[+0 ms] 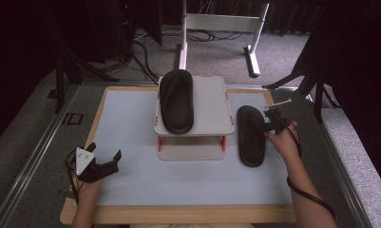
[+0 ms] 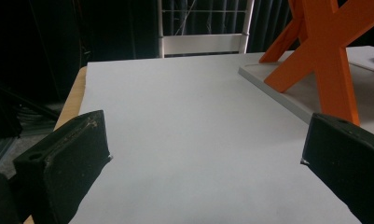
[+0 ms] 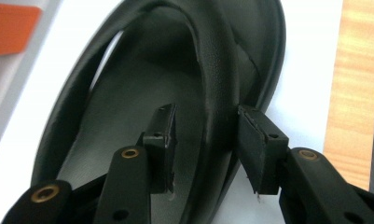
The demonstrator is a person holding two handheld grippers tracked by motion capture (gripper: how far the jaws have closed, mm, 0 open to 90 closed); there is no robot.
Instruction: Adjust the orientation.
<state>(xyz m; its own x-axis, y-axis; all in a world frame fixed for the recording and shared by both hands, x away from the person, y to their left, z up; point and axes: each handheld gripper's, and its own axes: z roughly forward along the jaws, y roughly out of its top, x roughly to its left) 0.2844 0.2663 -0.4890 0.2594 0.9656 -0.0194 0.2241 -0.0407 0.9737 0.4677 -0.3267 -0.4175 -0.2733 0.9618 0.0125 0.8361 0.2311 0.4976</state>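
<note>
Right gripper [image 3: 205, 149] straddles the side wall of a black sandal [image 3: 175, 84]: one jaw sits inside the footbed, the other outside the rim. Jaws are narrowed around that wall, though a sliver of space shows at the inner pad, so firm pressure cannot be confirmed; no grip recorded.

Landmark for positions: white two-tier rack [image 1: 212, 102] with orange legs, standing mid-desk.

- Sandal on desk [image 1: 251, 137]: lies flat just to the right of the rack, long axis running away from the person, close to the rack's edge but not touching it as far as can be told.
- Right gripper in the high view [image 1: 269, 122]: at the sandal's right rim, on the side away from the rack, with the hand [image 1: 285, 140] behind it and the cable trailing back along the forearm.
- Second black sandal [image 1: 176, 100]: on the rack's top tier, left half, same orientation.
- Left gripper [image 1: 102, 159]: well to the left of the rack, near the desk's [image 1: 131, 118] front-left corner; jaws spread wide, nothing between them. Its own view [image 2: 201, 154] confirms bare white desk surface between the pads, with an orange rack leg [image 2: 324, 60] off to the right.
</note>
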